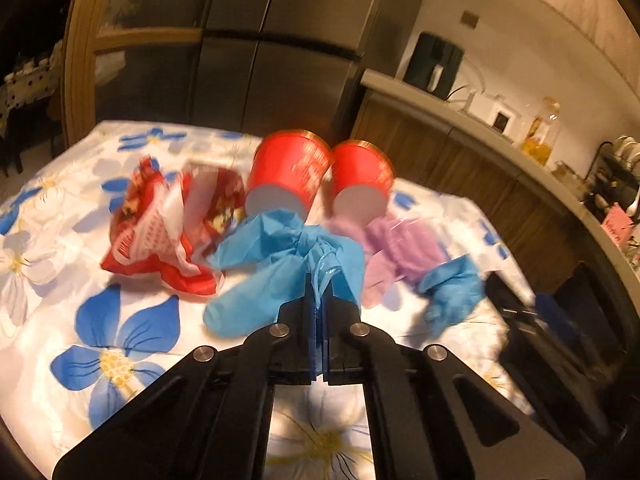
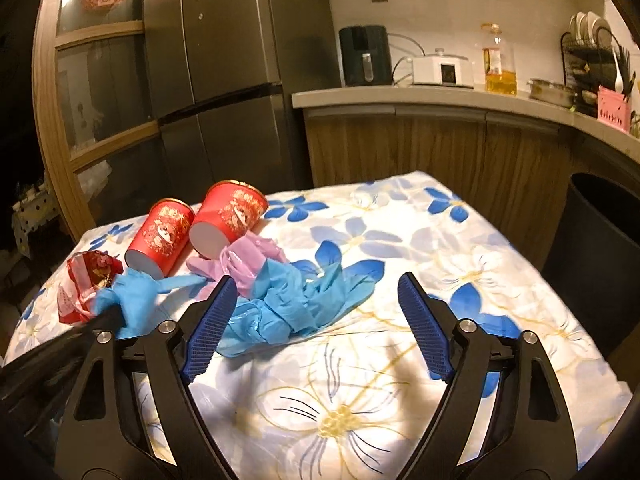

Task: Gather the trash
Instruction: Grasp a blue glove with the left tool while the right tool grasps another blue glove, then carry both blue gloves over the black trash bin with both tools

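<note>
Left wrist view, items listed left to right relative to the pair of red paper cups: crumpled red wrapper point(image 1: 160, 232), lying on the flowered tablecloth point(image 1: 120, 340) just left of the cups; first red cup point(image 1: 286, 176) and second red cup point(image 1: 360, 180), both tipped on their sides, touching, bases toward the camera; blue glove point(image 1: 272, 276), directly in front of the first cup, a fold of it pinched in the left gripper point(image 1: 319, 300), whose jaws are closed tight on the thin material; purple glove point(image 1: 400, 248), in front of the second cup; second blue glove point(image 1: 452, 292), right of the purple one. Right wrist view: right gripper point(image 2: 316, 300), jaws spread wide and holding nothing, poised over the bunched blue glove point(image 2: 304, 308) in front of the cups; dark bin point(image 2: 600, 264), well right of the cups, off the table's edge. Progress, judged: early. All listed trash remains on the table; one glove is merely gripped, nothing appears binned.
</note>
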Demonstrator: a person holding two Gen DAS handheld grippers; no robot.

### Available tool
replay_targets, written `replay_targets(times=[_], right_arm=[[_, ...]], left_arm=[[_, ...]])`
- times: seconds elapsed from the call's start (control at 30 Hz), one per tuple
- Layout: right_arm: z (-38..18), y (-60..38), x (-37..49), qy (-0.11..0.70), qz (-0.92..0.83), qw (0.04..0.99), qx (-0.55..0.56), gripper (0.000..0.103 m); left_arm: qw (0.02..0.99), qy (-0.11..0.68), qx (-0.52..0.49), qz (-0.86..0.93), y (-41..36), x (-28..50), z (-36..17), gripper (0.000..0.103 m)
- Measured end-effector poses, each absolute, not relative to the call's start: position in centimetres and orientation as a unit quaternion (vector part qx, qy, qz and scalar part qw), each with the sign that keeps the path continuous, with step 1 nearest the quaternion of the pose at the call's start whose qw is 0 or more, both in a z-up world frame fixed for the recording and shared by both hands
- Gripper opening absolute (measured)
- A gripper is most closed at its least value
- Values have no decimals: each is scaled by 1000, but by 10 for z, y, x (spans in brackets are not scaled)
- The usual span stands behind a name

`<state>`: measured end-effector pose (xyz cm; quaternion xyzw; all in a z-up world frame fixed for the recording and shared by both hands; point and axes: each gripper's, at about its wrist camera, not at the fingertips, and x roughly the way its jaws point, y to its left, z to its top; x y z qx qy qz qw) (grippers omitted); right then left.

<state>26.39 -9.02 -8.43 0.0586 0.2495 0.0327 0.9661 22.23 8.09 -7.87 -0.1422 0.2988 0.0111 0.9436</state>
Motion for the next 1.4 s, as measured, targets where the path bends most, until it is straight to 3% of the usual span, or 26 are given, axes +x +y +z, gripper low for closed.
replay_targets(times=[0.33,0.6,0.8,1.4], right_arm=[[-101,-81,294,292,39,952,80,55],[-105,-80,296,309,59,945,84,14],[-94,-89,281,298,75,947,90,8],[-38,-157,208,219,76,967,108,6]], left_arm=[[962,222,-157,8,94,186,-40,1],[962,221,-157,6,97,183,-38,1],[962,223,-158,7,95,180,-37,1],[967,217,-129,-31,26,166,-19,1]])
